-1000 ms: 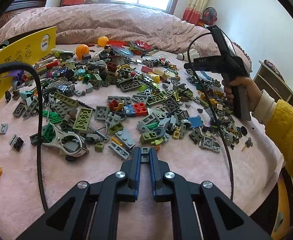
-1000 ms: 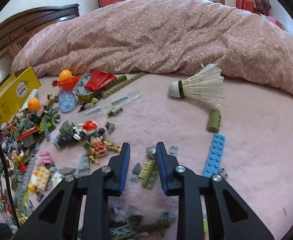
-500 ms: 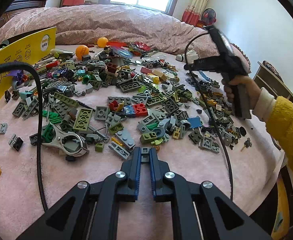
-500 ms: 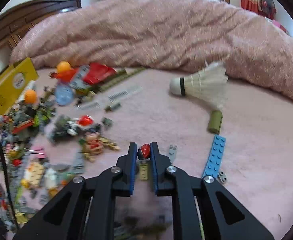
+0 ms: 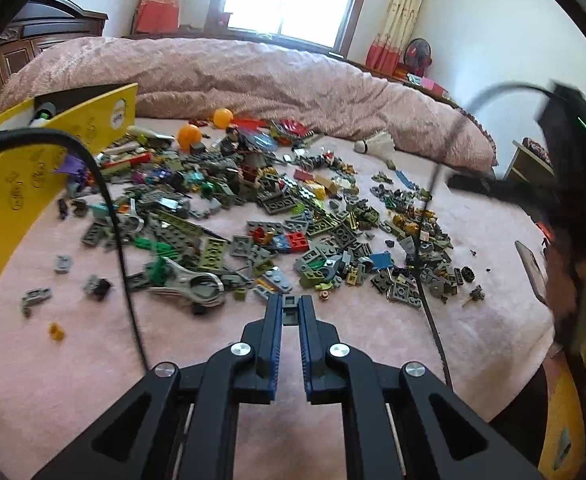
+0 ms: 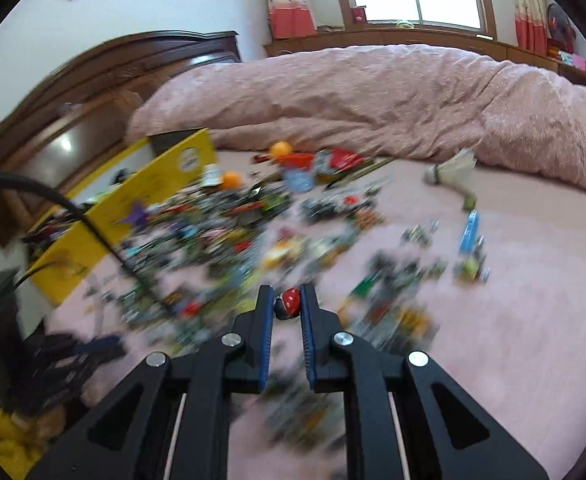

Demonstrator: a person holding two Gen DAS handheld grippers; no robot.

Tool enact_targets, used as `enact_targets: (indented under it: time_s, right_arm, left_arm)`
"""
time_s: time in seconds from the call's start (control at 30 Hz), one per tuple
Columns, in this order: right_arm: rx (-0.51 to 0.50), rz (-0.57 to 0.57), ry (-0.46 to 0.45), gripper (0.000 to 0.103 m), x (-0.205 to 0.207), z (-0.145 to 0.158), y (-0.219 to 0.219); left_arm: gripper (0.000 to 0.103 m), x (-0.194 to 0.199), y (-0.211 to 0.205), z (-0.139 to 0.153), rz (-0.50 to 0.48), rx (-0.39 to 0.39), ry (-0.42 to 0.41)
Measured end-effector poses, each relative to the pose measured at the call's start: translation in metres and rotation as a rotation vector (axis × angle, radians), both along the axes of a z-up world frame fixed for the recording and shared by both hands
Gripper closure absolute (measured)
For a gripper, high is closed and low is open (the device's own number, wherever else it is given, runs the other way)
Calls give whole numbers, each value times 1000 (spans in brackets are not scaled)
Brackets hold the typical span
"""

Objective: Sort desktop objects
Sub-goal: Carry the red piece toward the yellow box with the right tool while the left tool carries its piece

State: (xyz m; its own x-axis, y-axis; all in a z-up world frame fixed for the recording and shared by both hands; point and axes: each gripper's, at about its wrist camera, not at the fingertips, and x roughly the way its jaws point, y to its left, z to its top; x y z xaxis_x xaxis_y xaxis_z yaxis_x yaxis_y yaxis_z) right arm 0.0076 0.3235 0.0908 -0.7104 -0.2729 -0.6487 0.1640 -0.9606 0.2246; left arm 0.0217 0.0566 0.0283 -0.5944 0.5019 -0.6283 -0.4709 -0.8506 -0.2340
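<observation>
Left wrist view: left gripper [image 5: 291, 312] fingers clamped on a small grey brick [image 5: 291, 311], pinched at the very tips, raised above the pink bed cover [image 5: 73, 380], just short of the heap of building bricks [image 5: 277, 216].

Right wrist view, heavily blurred: right gripper [image 6: 287, 308] fingers closed on a small red and black round piece [image 6: 288, 306], held between the 2 tips, clear of the blurred pile below. Yellow box [image 6: 133, 216] at left.

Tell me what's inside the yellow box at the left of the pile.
The yellow box is open on top, but its front wall hides nearly everything inside. In the right wrist view, dark blurred clutter shows above the wall; nothing there can be identified.
</observation>
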Motion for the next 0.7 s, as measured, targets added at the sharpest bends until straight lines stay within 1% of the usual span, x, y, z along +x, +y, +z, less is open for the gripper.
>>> enact_targets:
  time_s: [0.17, 0.33, 0.47, 0.53, 0.7]
  right_arm:
    - [-79, 27, 8, 89, 52, -6, -27]
    - [-99, 43, 24, 89, 77, -5, -48]
    - [-87, 56, 46, 89, 82, -1, -63]
    - [-103, 71, 55, 89, 81, 2, -71]
    - [-97, 113, 88, 89, 72, 11, -95]
  left_arm:
    - [95, 9, -19, 11, 27, 22, 20]
    - [95, 15, -39, 24, 68, 37, 50]
    - [95, 17, -59, 37, 112, 41, 78]
    - [95, 18, -72, 46, 145, 41, 103]
    - [95, 20, -110, 67, 246, 54, 148]
